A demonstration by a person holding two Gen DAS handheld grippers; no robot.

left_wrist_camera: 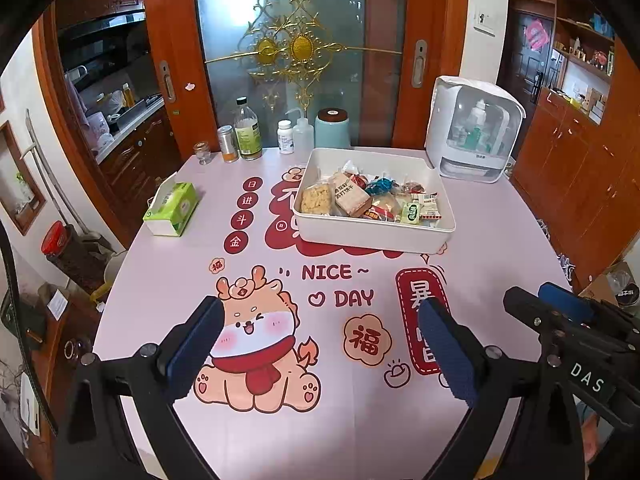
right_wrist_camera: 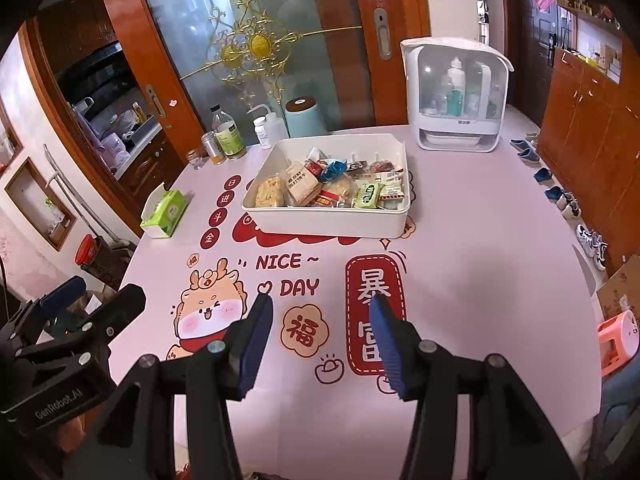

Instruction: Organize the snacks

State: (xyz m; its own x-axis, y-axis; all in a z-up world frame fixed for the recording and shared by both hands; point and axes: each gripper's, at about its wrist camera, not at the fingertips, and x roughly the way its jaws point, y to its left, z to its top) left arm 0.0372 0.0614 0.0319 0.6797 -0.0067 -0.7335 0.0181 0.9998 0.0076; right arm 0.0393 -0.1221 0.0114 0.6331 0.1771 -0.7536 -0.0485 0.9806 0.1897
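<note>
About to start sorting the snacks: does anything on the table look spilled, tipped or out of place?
Nothing stands out. The snacks are all inside the white tray, the bottles at the back stand upright, and the tissue pack lies flat near the left edge. No spills show.

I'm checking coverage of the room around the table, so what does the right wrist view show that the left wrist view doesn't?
Only the right wrist view shows the pink stool and the row of shoes on the floor. Only the left wrist view shows the red-lidded jar beside the table. Both show the white tray of snacks, the green tissue pack, the white cabinet, and both open grippers, left and right, holding nothing.
</note>
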